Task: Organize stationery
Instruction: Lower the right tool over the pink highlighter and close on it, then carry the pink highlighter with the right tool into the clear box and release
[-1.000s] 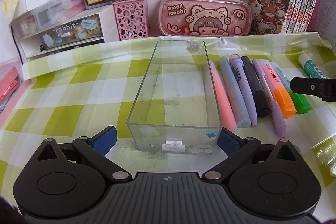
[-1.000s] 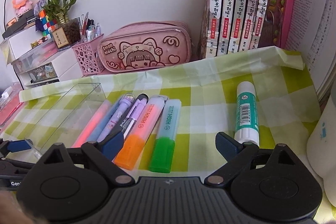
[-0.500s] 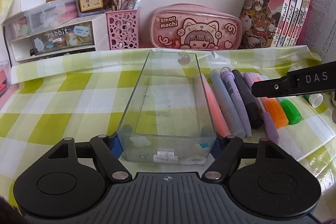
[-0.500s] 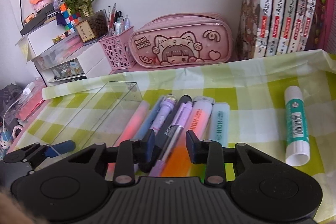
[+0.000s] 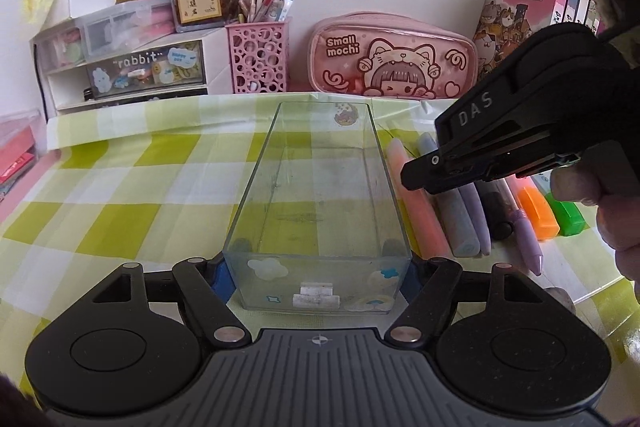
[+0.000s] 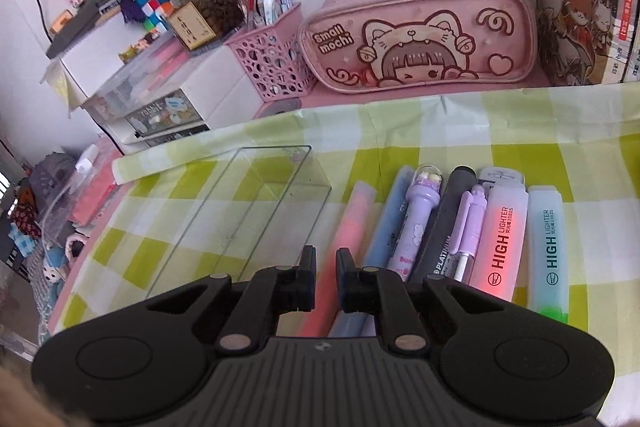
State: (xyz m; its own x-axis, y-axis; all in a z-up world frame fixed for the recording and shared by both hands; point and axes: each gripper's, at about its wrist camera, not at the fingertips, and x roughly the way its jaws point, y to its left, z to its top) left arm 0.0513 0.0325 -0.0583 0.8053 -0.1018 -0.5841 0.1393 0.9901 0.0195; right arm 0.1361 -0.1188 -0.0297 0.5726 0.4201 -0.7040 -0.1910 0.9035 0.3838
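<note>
Stationery lies in a row on the checked table (image 6: pixel 400 123), just right of the clear box (image 5: pixel 320 195), parallel so each piece can be pinched singly. My left hand-held gripper (image 5: pixel 318 277) clamps the box's near end, steadying it. My right hand-held gripper (image 6: pixel 325 277) has its jaws drawn together around the pink pen (image 6: pixel 352 223), nearest the box.

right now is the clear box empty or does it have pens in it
Empty. The clear box shows only its bare floor; the pens lie in a row beside it on the cloth.
</note>
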